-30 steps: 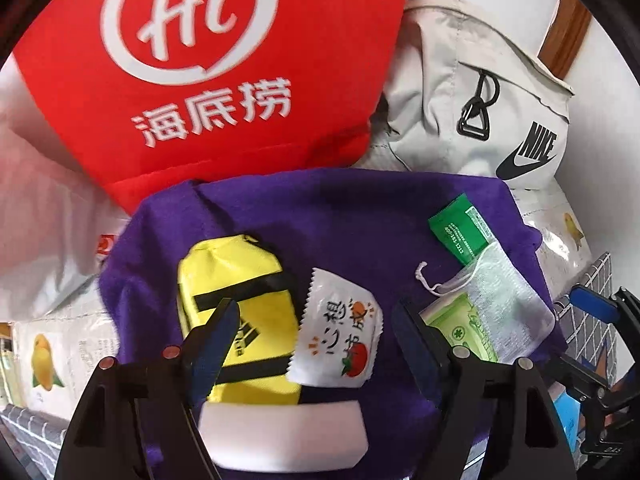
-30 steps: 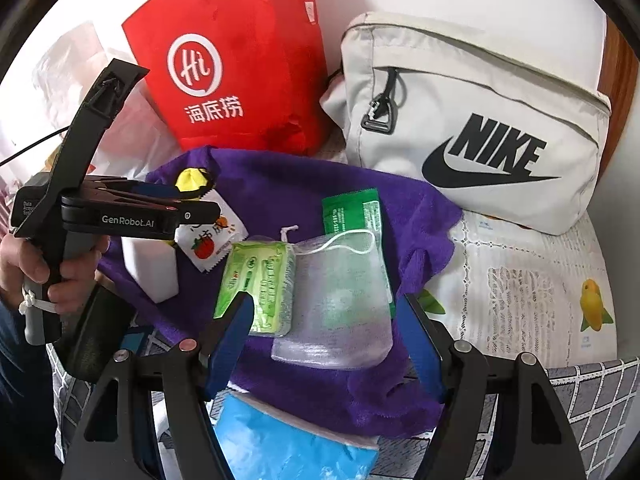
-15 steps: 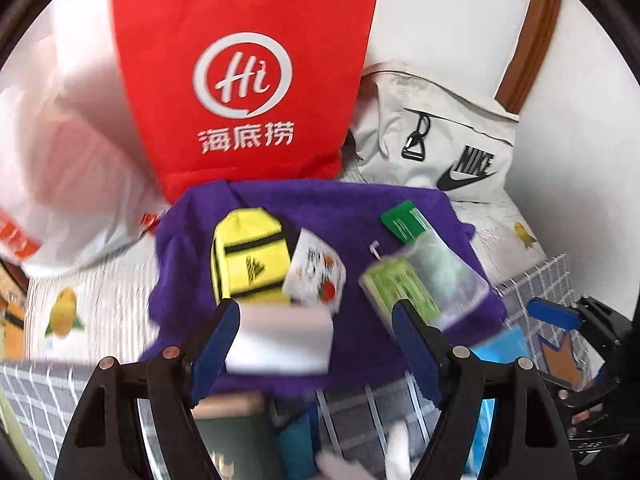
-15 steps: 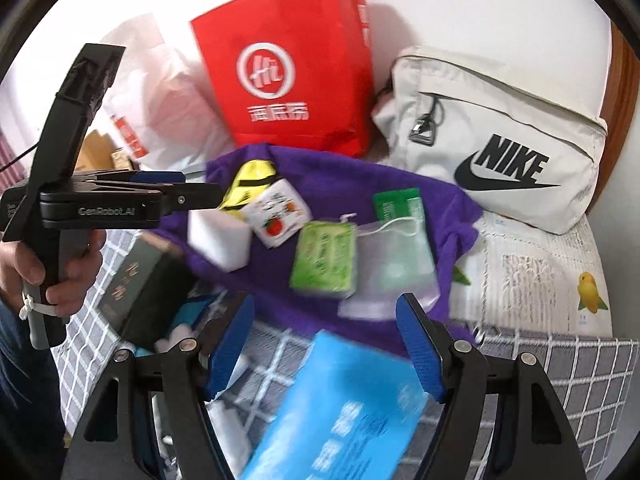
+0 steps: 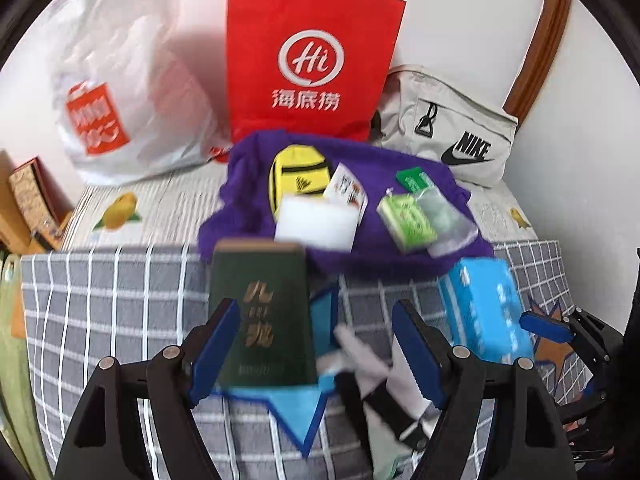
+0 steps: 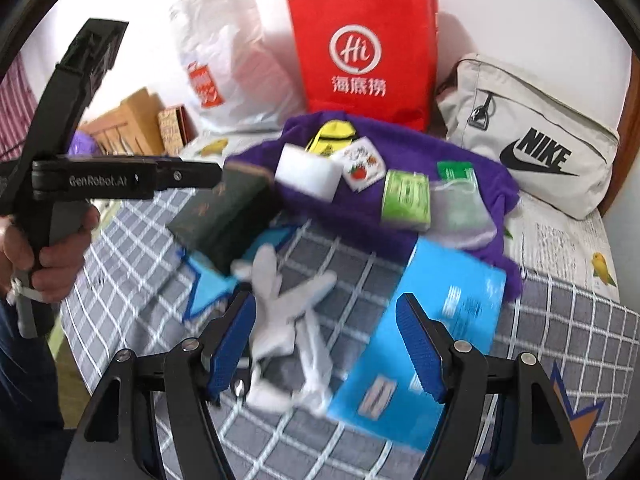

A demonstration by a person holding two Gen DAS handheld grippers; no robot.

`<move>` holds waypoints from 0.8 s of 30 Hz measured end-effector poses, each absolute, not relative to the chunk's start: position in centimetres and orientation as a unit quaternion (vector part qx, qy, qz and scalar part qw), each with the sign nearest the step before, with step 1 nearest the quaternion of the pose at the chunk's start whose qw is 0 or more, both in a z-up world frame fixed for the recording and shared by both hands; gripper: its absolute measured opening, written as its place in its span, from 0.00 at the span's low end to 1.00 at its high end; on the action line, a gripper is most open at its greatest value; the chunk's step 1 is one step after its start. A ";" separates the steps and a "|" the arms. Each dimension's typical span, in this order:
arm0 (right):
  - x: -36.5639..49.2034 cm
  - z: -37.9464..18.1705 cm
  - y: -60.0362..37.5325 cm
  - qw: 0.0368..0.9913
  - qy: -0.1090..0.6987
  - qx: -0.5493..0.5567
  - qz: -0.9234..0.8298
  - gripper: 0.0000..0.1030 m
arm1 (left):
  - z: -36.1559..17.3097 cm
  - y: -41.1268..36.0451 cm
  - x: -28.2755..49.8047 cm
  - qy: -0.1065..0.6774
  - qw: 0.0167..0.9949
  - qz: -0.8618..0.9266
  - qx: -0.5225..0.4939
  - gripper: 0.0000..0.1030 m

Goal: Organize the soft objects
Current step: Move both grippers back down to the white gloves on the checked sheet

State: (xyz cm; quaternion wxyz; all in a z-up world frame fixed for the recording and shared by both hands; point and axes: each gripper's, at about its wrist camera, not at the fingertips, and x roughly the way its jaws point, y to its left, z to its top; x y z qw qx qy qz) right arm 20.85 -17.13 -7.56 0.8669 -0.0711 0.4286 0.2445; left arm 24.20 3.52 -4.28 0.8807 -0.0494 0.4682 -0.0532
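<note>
Both pairs of fingers stand wide apart with nothing between them: the left gripper (image 5: 318, 350) hangs over a dark green box (image 5: 262, 316) and the right gripper (image 6: 326, 338) over a crumpled white glove (image 6: 288, 308), neither touching anything. Beyond the fingertips of both, a purple cloth (image 5: 360, 156) is spread on the bed, and a set of small soft things already lies gathered on it: a yellow pouch (image 5: 298, 178), a white sponge block (image 5: 316, 222), a snack sachet (image 6: 360, 164), a green tissue pack (image 6: 406, 198) and a mesh drawstring bag (image 6: 460, 208). These sit close together, some touching, so that part of the sorting looks done. What seems left lies nearer the fingers on the checked blanket (image 6: 560, 320): the glove, a blue pack (image 6: 432, 328) just right of the right fingers, and the green box. Whether the box counts as soft I cannot tell. A red paper bag (image 5: 312, 60), a white plastic bag (image 5: 120, 92) and a beige Nike bag (image 6: 528, 136) stand behind the cloth, possibly as containers. My reading is that the task is partway through, with the near items awaiting pickup.
</note>
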 end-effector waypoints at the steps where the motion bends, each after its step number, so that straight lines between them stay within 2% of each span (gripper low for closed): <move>1: 20.1 -7.8 -17.1 0.867 0.427 -0.079 0.243 0.68 | -4.5 3.6 23.5 0.469 0.880 -0.053 -0.051 0.75; 2: 19.4 -8.1 -17.1 0.867 0.426 -0.085 0.245 0.66 | -4.8 3.6 23.0 0.470 0.879 -0.054 -0.053 0.75; 4: 18.1 -8.7 -17.1 0.865 0.426 -0.093 0.249 0.54 | -5.3 3.6 21.9 0.471 0.878 -0.057 -0.057 0.75; 7: 16.1 -9.9 -16.8 0.857 0.435 -0.102 0.257 0.45 | -6.2 3.5 20.4 0.472 0.877 -0.064 -0.061 0.75; 17: 14.7 -12.9 -16.1 0.867 0.436 -0.089 0.223 0.42 | -8.4 3.9 17.4 0.481 0.870 -0.081 -0.074 0.75; 19: 15.0 -13.2 -16.1 0.871 0.434 -0.081 0.214 0.35 | -8.5 4.2 17.1 0.481 0.870 -0.080 -0.076 0.75; 23: 15.4 -13.6 -15.4 0.875 0.425 -0.108 0.204 0.29 | -8.8 4.6 16.7 0.482 0.869 -0.078 -0.077 0.75; 24: 15.5 -13.9 -15.1 0.874 0.426 -0.119 0.201 0.18 | -8.8 4.7 16.6 0.481 0.870 -0.078 -0.078 0.75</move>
